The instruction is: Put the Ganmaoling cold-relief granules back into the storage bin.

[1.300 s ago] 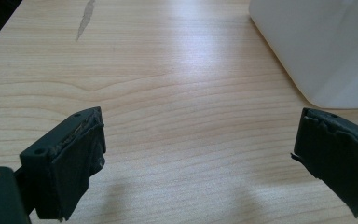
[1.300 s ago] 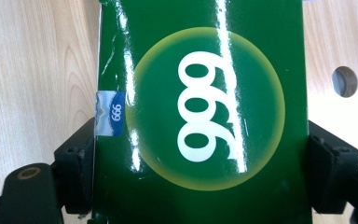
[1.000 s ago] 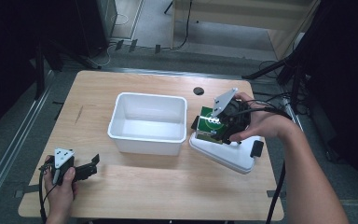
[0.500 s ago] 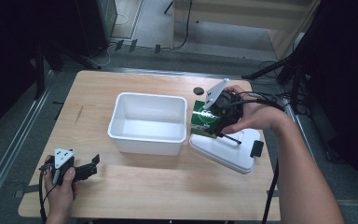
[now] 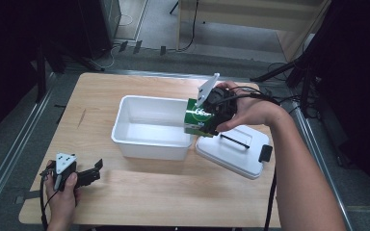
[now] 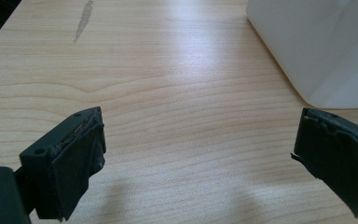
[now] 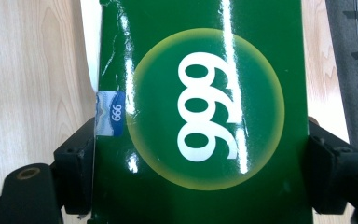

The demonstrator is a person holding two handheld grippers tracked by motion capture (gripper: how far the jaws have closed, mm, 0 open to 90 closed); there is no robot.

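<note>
Two fingers of the right gripper (image 5: 211,111) clamped a green box (image 5: 198,117) by its sides, holding it over the right rim of the white bin (image 5: 150,144) (lid (image 5: 231,151) lying just beside). The glossy box could slip or catch the rim if released too soon. The left gripper (image 5: 84,175) rested on the desk (image 5: 173,192), fingers wide apart and holding nothing.
</note>
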